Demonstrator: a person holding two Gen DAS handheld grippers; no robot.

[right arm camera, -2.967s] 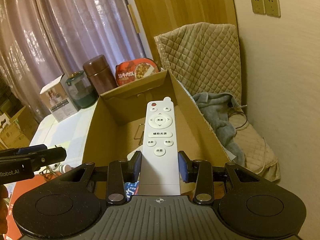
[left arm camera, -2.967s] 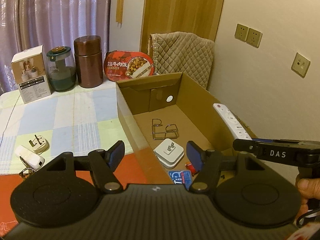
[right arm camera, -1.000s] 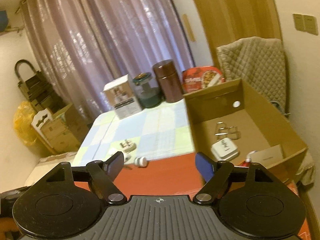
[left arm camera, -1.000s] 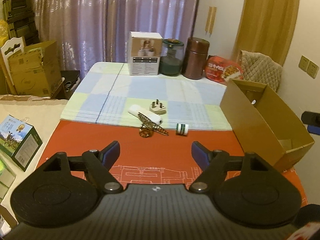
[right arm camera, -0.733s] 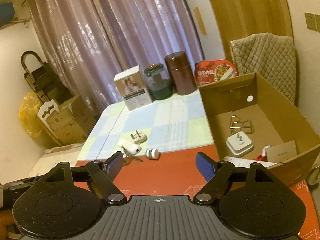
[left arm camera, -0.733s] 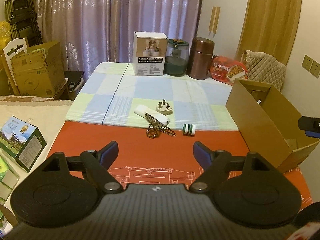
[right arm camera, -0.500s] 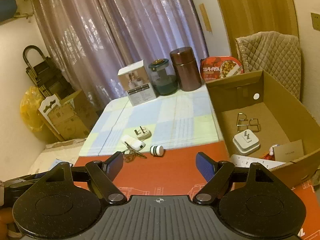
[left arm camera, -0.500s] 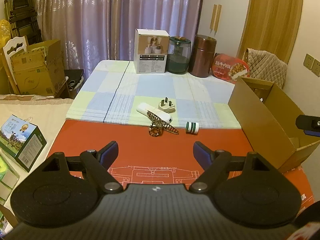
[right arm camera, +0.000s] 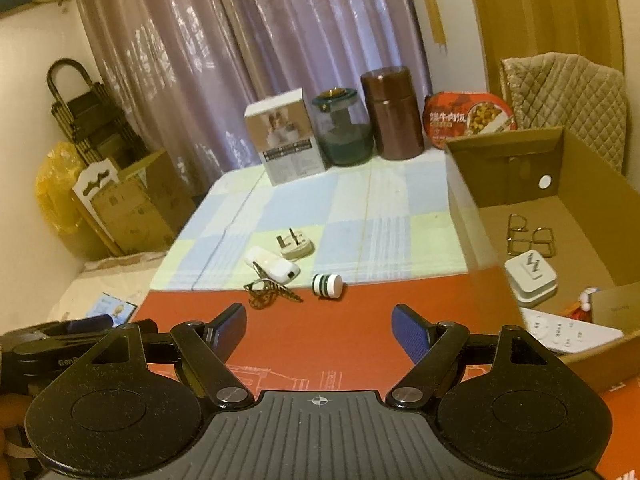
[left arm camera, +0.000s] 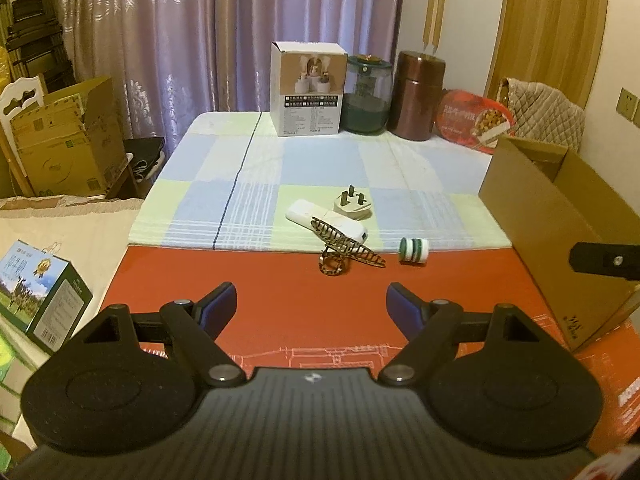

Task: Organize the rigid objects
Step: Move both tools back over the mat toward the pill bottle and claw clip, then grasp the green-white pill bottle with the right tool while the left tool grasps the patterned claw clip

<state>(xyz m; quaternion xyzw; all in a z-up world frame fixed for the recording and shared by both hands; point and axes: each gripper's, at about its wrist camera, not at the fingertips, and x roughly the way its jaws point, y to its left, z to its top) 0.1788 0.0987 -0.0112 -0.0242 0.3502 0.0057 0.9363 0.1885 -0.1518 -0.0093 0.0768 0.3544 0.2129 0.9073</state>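
Now both grippers are coming back empty from the box [right arm camera: 568,216] and swinging toward the loose pieces on the table. The remote [right arm camera: 568,334], pinched in the right gripper [right arm camera: 318,326] three seconds ago, is lying inside the box at its near edge, beside the white charger [right arm camera: 530,278] and the wire rack [right arm camera: 530,236]. So that drop is done, and the right gripper is hanging spread with nothing between its blue pads. The left gripper [left arm camera: 310,306] is standing just as wide, also empty.

Over the last second the remaining cluster is growing larger in both views, which tells me the hands are closing in on it. Four pieces are waiting near the middle of the table, right where the checked cloth meets the red mat [left arm camera: 280,292]: a plug [left arm camera: 352,206], a white bar [left arm camera: 326,222], a brown clip [left arm camera: 346,252] leaning on that bar, and a small green-banded cap [left arm camera: 414,250] lying apart toward the box side.

By my reckoning the job is roughly half through, with the next pick likely coming from this group; the cap is sitting nearest the right gripper's line.
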